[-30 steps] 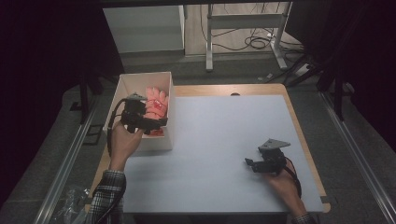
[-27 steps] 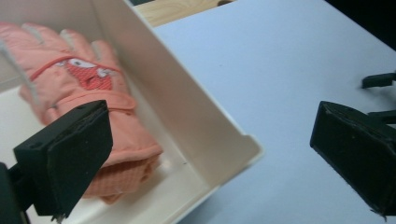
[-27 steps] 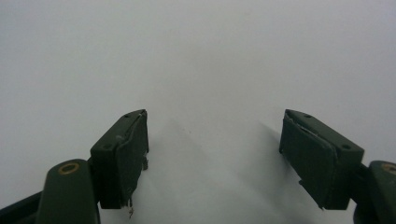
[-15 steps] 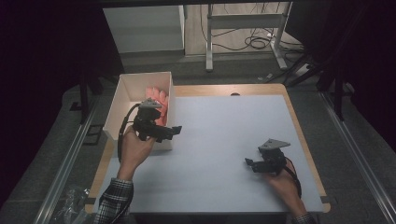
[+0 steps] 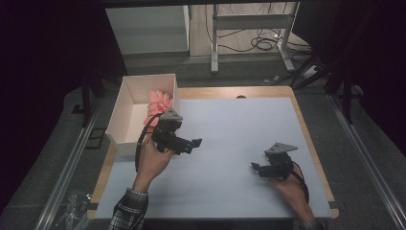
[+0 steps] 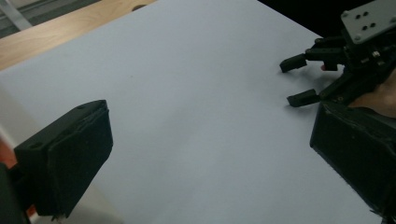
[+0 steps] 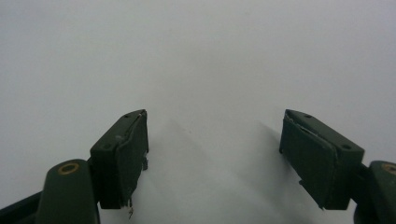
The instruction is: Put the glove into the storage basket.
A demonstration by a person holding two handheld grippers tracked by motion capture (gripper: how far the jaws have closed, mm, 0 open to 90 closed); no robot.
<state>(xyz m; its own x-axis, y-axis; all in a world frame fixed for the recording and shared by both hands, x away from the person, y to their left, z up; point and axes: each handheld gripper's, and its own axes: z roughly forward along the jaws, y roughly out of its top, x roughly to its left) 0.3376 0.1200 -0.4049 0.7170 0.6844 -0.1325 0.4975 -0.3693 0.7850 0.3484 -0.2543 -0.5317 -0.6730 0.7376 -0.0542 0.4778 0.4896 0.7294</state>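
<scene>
Over the bare mat (image 5: pixel 225 143) we hold both grippers, left (image 5: pixel 195 143) and right (image 5: pixel 255 167), open and empty; the pink things (image 5: pixel 158 103) lie in the box (image 5: pixel 125 103), so nothing looks left.

Left hand-held gripper (image 5: pixel 195 143) seemingly empty beside box (image 5: pixel 125 108).

A pale blue-grey mat (image 5: pixel 239 143) covers nearly all of a wooden tabletop (image 5: pixel 225 92), leaving bare wood along the far edge and down both sides. A small dark mark (image 5: pixel 241 97) sits at the mat's far edge. Metal rails (image 5: pixel 67 167) run along the floor on either side of the table. Beyond the far edge stand a white cabinet (image 5: pixel 148 28) and a metal frame (image 5: pixel 249 14), with black cables (image 5: pixel 261 43) coiled on the floor. Crumpled clear plastic (image 5: pixel 72 213) lies by the near left corner.
</scene>
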